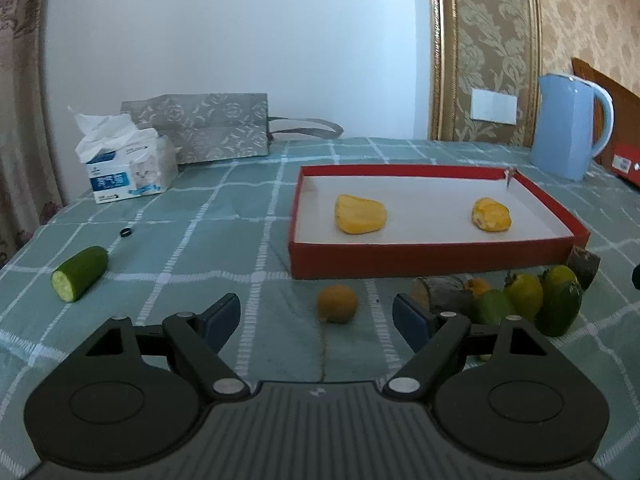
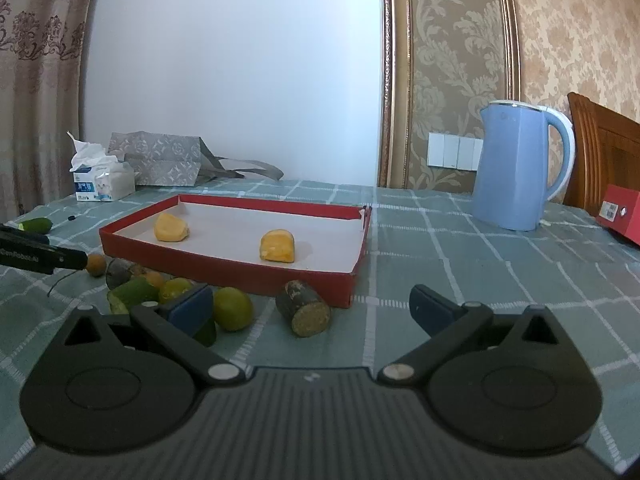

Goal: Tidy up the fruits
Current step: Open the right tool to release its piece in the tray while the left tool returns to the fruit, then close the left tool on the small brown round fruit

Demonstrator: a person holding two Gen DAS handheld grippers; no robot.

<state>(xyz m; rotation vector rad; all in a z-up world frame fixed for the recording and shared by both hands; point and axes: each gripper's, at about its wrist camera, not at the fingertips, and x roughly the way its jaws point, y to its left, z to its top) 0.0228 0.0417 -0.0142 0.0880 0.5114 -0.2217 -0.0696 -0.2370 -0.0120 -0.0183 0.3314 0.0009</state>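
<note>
A red tray [image 1: 432,266] [image 2: 224,270] with a white floor holds two yellow fruit pieces [image 1: 360,214] [image 1: 491,215] [image 2: 171,227] [image 2: 277,246]. My left gripper [image 1: 318,314] is open; a small brown round fruit [image 1: 337,303] [image 2: 96,265] lies on the cloth between its fingers, just ahead. A pile of green and yellow fruits [image 1: 524,300] [image 2: 176,292] lies in front of the tray. My right gripper [image 2: 310,304] is open and empty; a dark cut stalk piece [image 2: 304,308] lies just ahead of it. A cut cucumber [image 1: 79,273] [image 2: 36,225] lies far left.
A tissue box [image 1: 128,164] [image 2: 103,182] and a grey bag [image 1: 208,128] [image 2: 160,160] stand at the back left. A blue kettle [image 1: 568,126] [image 2: 520,166] stands at the back right, a red box [image 2: 620,220] beside it. A small black ring [image 1: 126,232] lies near the cucumber.
</note>
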